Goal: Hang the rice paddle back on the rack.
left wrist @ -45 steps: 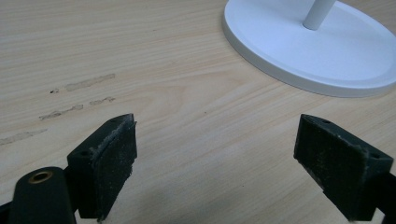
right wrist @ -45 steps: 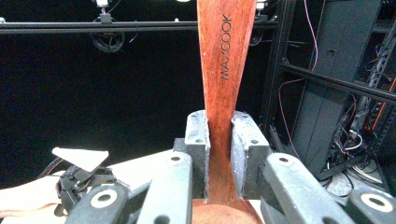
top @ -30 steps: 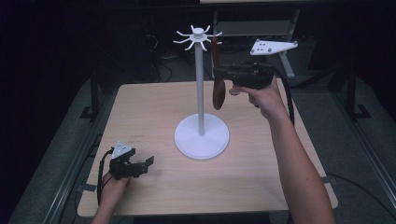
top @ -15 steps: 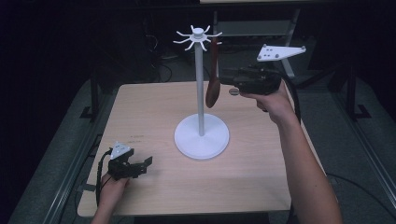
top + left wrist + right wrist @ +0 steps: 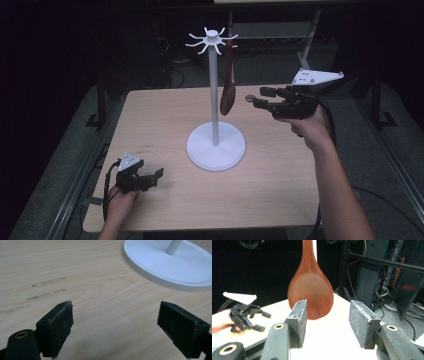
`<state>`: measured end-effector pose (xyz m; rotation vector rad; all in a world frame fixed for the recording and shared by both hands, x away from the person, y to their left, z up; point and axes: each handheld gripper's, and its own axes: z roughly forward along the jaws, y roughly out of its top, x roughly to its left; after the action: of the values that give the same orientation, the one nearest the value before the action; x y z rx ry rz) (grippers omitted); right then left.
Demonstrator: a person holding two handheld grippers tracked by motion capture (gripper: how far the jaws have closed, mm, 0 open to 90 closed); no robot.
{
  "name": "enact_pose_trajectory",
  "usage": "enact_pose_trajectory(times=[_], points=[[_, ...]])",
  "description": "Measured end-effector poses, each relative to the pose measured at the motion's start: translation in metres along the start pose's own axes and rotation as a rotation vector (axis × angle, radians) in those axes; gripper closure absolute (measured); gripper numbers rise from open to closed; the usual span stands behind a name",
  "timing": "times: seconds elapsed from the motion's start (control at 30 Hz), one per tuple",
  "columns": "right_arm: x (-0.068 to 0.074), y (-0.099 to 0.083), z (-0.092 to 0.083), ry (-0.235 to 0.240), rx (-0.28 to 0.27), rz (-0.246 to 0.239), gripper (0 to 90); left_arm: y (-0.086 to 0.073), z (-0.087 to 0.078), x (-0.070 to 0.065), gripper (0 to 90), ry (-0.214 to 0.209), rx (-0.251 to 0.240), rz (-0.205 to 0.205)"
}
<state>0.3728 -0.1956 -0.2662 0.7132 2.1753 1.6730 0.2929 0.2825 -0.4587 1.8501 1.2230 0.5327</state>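
High view: right tool open beside spoon.

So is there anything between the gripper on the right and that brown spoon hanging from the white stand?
No. In the high view only open air over bare table separates the right gripper from the wooden spoon; the right gripper view shows nothing between its open jaws.

Item count, work area:

- Table: one, light wood top.
- Stand: one, white, consisting of one round base, one upright pole and one ring of hooks at the top.
- Spoon: one, brown wood, hanging from one hook of the stand.
- Grippers: two, left gripper and right gripper, each with two black jaws and one grey plate.
- Hands: two, one per gripper.
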Motion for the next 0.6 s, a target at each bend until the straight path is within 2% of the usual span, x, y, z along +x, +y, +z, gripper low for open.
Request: enact_pose_trajectory(times=[0.2, 0.6], points=[[-0.002, -0.026, -0.008, -0.039, 0.028, 0.021, 45.8, 0.0, -0.001, 0.0, 12.6, 0.0, 0.001, 0.002], [-0.004, -0.074, -0.012, -0.091, 0.125, 0.051, 42.3, 0.0, 0.001, -0.002, 12.7, -0.002, 0.0, 0.009]])
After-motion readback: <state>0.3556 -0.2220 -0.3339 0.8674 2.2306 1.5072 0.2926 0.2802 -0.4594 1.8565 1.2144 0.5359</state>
